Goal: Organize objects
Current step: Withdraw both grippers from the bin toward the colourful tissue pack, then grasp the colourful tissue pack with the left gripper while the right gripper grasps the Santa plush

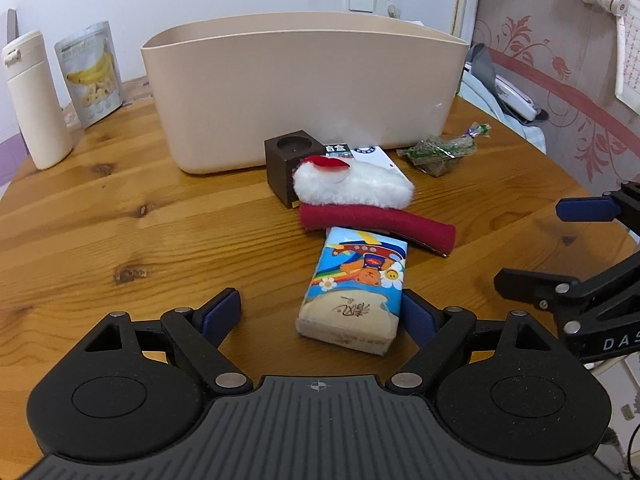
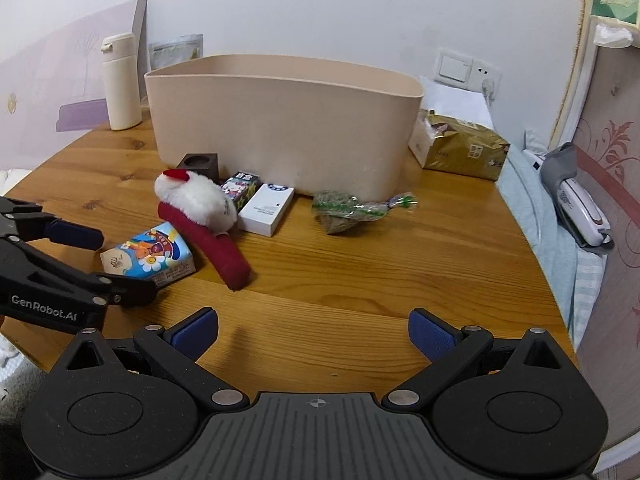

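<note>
Tissue pack point(image 1: 354, 288) flat on worktop point(image 1: 120, 220), between the wide-open left claw point(image 1: 320, 316) pads – no squeeze. Red-white plush point(image 1: 360, 196) at 12 o'clock, beige bin point(image 1: 304, 92) beyond. Right claw point(image 2: 314, 334) wide, empty.

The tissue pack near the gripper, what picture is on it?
The tissue pack shows a cartoon bear, a rainbow and daisies on blue; clearest in the left wrist view.

Bin point(image 2: 280, 120) stands near the table's point(image 2: 360, 280) far edge. Before it, left to right: wooden block point(image 2: 199, 164), two small boxes point(image 2: 266, 208), wrapped packet point(image 2: 348, 208). Plush toy point(image 2: 200, 208) lies before the block, tissue pack point(image 2: 150, 256) nearer the front edge, touching it. Bottle point(image 2: 120, 84) and pouch point(image 1: 92, 72) at far-left edge.
</note>
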A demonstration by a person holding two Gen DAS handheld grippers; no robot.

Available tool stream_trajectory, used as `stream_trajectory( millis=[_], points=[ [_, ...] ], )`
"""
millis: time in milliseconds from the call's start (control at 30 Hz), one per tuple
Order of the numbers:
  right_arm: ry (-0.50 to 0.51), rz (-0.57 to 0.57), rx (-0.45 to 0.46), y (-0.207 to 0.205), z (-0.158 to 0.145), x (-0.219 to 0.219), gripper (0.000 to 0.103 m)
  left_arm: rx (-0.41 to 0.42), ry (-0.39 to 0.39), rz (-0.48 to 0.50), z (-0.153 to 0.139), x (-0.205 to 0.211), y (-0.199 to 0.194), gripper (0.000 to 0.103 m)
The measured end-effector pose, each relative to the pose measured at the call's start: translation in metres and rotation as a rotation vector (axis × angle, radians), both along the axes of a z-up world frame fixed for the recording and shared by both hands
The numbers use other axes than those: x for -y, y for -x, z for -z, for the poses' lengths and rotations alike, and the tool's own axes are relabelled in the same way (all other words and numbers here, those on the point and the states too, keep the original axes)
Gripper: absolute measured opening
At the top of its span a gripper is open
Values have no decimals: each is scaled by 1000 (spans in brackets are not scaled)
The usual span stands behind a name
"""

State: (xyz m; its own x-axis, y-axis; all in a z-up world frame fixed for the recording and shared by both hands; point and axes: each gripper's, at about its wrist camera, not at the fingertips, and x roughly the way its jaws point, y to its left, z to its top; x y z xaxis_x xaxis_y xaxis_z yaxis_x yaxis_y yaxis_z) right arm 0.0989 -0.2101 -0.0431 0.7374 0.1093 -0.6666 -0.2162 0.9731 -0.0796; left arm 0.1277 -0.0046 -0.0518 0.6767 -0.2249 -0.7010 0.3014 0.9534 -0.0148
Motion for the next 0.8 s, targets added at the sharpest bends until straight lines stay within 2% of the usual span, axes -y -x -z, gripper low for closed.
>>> stream_trajectory(
  millis=[600, 800],
  points=[
    [12, -60, -8, -25, 18, -30, 103, 23, -17, -44, 2, -20, -13, 87],
    [8, -107, -12, -32, 20, -47, 103, 39, -15, -1, 3, -24, -20, 85]
  ],
)
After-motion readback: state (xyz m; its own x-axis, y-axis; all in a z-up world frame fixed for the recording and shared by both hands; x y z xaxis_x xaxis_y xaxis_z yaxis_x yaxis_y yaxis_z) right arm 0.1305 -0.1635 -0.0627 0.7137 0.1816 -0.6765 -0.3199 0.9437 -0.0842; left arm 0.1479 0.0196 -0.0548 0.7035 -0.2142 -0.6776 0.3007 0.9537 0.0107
